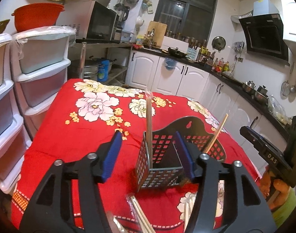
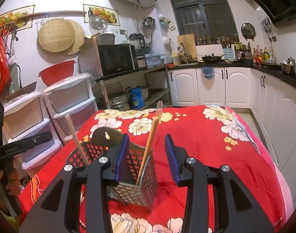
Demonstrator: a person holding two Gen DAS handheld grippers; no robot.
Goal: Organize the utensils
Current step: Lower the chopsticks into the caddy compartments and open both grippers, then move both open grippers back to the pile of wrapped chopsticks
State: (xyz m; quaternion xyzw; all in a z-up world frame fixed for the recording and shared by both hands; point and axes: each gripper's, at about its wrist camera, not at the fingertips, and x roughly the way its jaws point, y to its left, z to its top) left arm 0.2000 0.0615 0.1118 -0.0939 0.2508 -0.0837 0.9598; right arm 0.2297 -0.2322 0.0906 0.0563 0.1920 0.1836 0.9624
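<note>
A perforated metal utensil holder (image 1: 159, 167) stands on the red floral cloth (image 1: 70, 132); it also shows in the right wrist view (image 2: 136, 186). A wrapped chopstick pair (image 1: 149, 128) stands upright in its near compartment, and a second chopstick pair (image 1: 216, 134) leans in the far one. They also show in the right wrist view, the first (image 2: 148, 145) and the second (image 2: 78, 141). More wrapped chopsticks (image 1: 142, 217) lie on the cloth below the holder. My left gripper (image 1: 148, 155) is open and empty, straddling the holder. My right gripper (image 2: 147, 159) is open and empty above the holder.
White plastic drawer units (image 1: 39, 73) stand at the table's left edge. Kitchen cabinets (image 1: 186, 77) and a cluttered counter run behind and to the right. The right gripper's body (image 1: 274, 155) shows at the right of the left wrist view.
</note>
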